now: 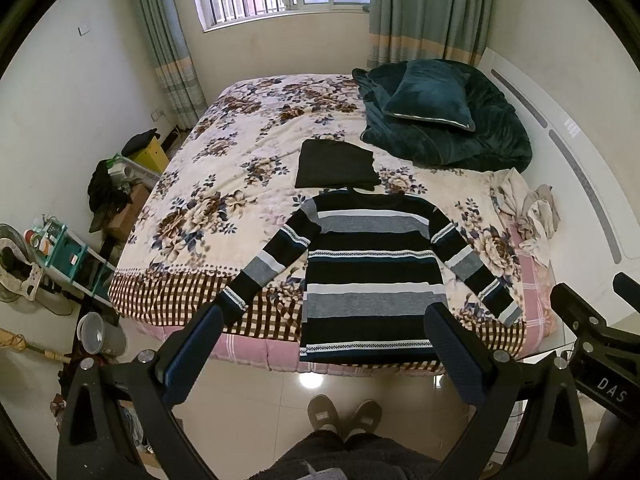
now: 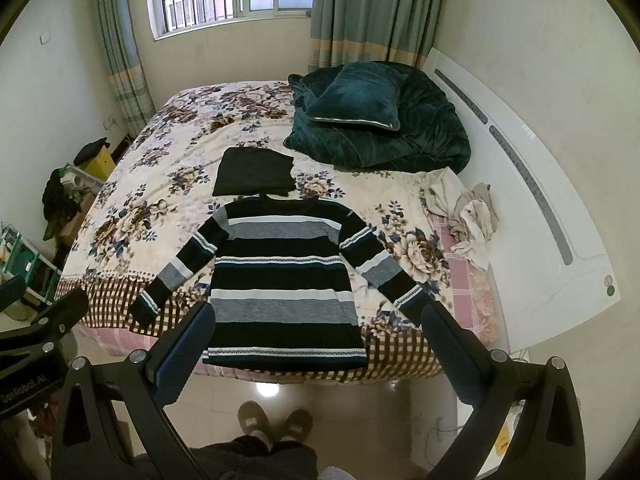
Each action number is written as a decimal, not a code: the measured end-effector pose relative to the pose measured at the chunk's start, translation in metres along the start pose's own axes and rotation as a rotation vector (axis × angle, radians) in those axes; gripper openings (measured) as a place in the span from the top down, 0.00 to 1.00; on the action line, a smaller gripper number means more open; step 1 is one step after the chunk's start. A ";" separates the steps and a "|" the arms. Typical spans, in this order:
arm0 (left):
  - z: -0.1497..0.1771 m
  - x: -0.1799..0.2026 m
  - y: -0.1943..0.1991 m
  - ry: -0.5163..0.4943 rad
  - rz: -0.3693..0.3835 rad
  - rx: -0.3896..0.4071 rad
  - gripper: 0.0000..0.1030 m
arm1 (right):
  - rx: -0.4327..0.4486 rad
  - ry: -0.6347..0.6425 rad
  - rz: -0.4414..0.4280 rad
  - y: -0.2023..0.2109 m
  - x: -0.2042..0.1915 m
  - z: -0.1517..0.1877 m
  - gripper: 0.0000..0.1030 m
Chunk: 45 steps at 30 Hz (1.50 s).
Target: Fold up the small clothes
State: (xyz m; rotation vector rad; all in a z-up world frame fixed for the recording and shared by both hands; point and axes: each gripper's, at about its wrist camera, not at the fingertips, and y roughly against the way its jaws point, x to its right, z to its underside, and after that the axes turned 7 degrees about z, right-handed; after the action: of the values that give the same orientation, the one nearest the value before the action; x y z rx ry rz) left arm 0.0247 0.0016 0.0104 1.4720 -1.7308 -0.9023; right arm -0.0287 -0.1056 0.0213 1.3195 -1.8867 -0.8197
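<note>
A striped sweater [image 1: 372, 272] [image 2: 284, 276] in black, grey and white lies flat on the bed, sleeves spread out, hem at the near edge. Just behind its collar sits a folded black garment [image 1: 336, 166] [image 2: 254, 176]. My left gripper [image 1: 324, 328] hangs open in the air in front of the bed's near edge, nothing between its fingers. My right gripper [image 2: 318, 324] is likewise open and empty, held above the hem. The right gripper's body shows at the right edge of the left wrist view, and the left one at the left edge of the right wrist view.
The bed has a floral cover [image 1: 224, 184] [image 2: 132, 208]. A dark teal quilt and pillow [image 1: 436, 108] [image 2: 368, 112] fill its far right. Crumpled beige clothes [image 1: 528, 212] [image 2: 468, 216] lie at the right edge. Clutter and shelves [image 1: 68, 248] stand left. A person's slippered feet [image 1: 344, 416] are on the floor.
</note>
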 end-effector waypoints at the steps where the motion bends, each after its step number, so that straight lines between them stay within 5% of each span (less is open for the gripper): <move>1: 0.000 0.000 0.000 0.001 0.001 0.000 0.00 | 0.000 0.000 -0.001 0.000 0.000 0.000 0.00; 11: -0.019 -0.001 -0.055 -0.039 -0.019 0.056 0.00 | -0.032 -0.079 0.029 -0.031 -0.011 -0.017 0.00; 21: -0.032 0.028 -0.201 -0.142 -0.036 -0.048 0.00 | -0.201 -0.399 0.159 -0.196 0.076 0.014 0.00; 32: -0.028 0.091 -0.426 -0.152 -0.125 -0.294 0.00 | -0.507 -0.881 0.209 -0.476 0.239 0.133 0.00; 41: 0.004 0.108 -0.583 -0.109 -0.163 -0.456 0.00 | -0.661 -1.311 0.165 -0.647 0.294 0.249 0.06; 45: 0.010 0.112 -0.627 -0.076 -0.159 -0.494 0.00 | -0.631 -1.526 0.108 -0.687 0.303 0.295 0.13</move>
State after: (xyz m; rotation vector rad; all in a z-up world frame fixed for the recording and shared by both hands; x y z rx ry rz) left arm 0.3256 -0.1835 -0.5201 1.2627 -1.3218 -1.3701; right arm 0.0123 -0.5578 -0.6449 -0.0042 -2.2191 -2.5089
